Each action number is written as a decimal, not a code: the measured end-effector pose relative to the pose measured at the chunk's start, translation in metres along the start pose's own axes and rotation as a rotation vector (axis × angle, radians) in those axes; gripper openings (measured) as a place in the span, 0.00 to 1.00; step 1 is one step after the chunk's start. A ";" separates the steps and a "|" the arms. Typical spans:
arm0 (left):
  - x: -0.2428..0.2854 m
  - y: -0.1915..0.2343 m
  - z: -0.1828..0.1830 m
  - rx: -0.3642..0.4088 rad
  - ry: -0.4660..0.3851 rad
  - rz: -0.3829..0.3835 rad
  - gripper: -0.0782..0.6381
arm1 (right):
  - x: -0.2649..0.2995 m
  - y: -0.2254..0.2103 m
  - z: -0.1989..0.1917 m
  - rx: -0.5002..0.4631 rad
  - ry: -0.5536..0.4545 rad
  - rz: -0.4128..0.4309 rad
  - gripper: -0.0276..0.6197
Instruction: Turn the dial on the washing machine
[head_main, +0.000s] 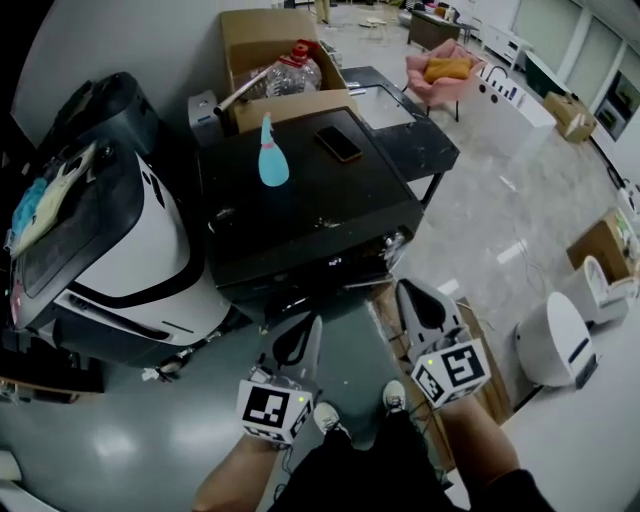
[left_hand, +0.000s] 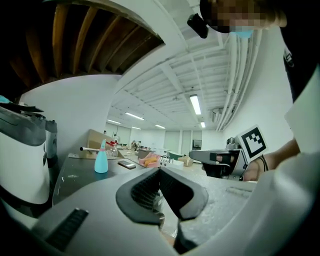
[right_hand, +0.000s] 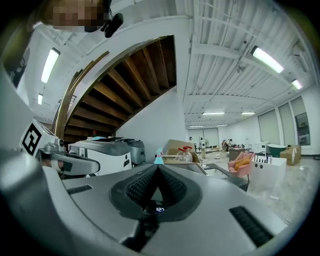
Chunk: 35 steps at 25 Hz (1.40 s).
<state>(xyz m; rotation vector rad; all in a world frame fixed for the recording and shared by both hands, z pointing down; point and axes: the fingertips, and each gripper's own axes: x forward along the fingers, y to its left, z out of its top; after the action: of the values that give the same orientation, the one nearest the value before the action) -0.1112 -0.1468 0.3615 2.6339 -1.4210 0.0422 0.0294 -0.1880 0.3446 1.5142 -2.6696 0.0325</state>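
**Beside the black table (head_main: 330, 215), a white washing machine (head_main: 120, 240)**

The washing machine, smooth white with a dark glossy lid, is standing just left of the table. Its dial is not showing clearly in any view. The head view is showing the lid from above, while the right gripper view is catching only the machine's front. The left claw (head_main: 314, 326) and right claw (head_main: 405, 292) are hovering short of the table, their ribbed black pads pressing together on nothing. A teal plastic spray bottle (head_main: 272, 160) and a flat phone (head_main: 339, 143) are sitting on the matte top.
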 end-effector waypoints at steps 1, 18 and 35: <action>-0.002 -0.004 0.003 -0.001 -0.005 -0.005 0.12 | -0.007 0.003 0.003 -0.011 0.002 0.001 0.04; -0.052 -0.136 0.001 0.017 0.006 0.064 0.12 | -0.161 0.007 0.016 -0.039 -0.012 0.076 0.04; -0.119 -0.268 -0.019 0.062 0.064 0.114 0.12 | -0.306 -0.001 -0.008 0.041 0.046 0.110 0.04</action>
<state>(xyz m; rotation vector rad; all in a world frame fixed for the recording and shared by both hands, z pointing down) 0.0474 0.0999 0.3377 2.5717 -1.5716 0.1845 0.1874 0.0735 0.3302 1.3577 -2.7295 0.1268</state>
